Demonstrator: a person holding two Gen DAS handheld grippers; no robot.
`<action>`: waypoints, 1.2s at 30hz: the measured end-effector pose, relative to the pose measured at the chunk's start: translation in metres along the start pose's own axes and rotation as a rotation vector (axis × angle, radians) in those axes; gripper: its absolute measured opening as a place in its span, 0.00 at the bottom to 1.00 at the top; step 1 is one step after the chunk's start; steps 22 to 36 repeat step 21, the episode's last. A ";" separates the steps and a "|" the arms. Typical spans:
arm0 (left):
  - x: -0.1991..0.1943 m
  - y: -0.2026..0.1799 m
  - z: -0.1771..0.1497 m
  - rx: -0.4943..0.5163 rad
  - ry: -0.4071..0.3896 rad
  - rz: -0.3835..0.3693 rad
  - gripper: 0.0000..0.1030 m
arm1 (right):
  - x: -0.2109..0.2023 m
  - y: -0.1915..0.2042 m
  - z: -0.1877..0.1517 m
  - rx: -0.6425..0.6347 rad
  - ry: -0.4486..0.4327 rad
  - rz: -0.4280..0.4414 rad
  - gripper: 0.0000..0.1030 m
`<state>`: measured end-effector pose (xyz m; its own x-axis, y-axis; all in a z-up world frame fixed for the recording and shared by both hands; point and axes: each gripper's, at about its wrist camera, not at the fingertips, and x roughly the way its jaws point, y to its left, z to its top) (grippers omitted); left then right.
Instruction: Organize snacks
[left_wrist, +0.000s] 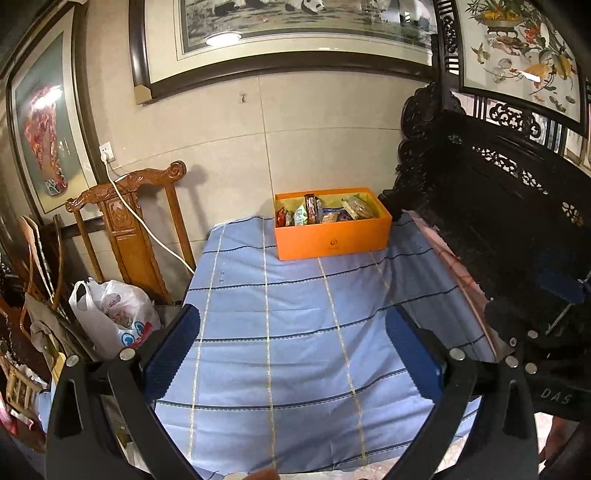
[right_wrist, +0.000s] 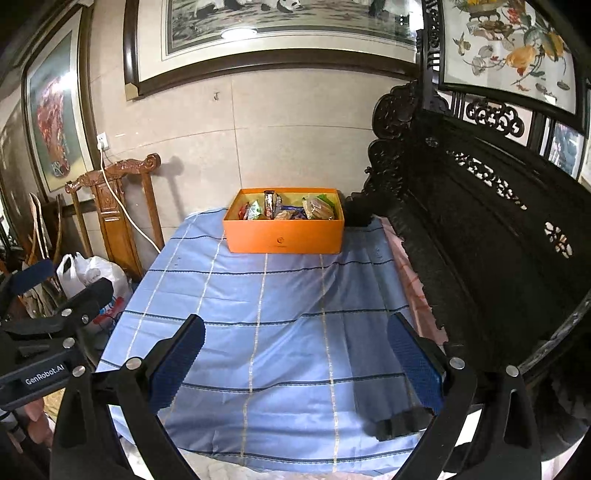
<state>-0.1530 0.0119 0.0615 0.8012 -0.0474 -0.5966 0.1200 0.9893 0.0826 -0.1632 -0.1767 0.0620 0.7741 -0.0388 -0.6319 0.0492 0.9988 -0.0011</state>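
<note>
An orange box (left_wrist: 334, 238) stands at the far end of a table covered with a blue checked cloth (left_wrist: 295, 332). It holds several snack packets (left_wrist: 325, 210), some upright. The box also shows in the right wrist view (right_wrist: 284, 238), with the snack packets (right_wrist: 288, 210) inside it. My left gripper (left_wrist: 291, 328) is open and empty, held above the near part of the cloth, well short of the box. My right gripper (right_wrist: 295, 343) is open and empty too, also above the near cloth. The left gripper's body shows at the left edge of the right wrist view (right_wrist: 48, 332).
A carved dark wooden bench (right_wrist: 480, 240) runs along the table's right side. A brown wooden chair (left_wrist: 136, 221) and a white plastic bag (left_wrist: 110, 314) stand left of the table. A white cable (left_wrist: 147, 225) hangs from a wall socket. Framed pictures hang above.
</note>
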 end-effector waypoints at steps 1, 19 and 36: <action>0.000 0.000 -0.001 -0.002 0.002 0.001 0.95 | -0.001 0.000 -0.001 0.003 0.001 0.000 0.96; -0.005 0.003 -0.007 -0.060 0.026 -0.013 0.95 | -0.010 -0.003 -0.008 -0.008 -0.002 0.003 0.96; -0.003 0.003 -0.007 -0.055 0.037 -0.012 0.95 | -0.010 -0.004 -0.008 -0.008 0.000 0.002 0.96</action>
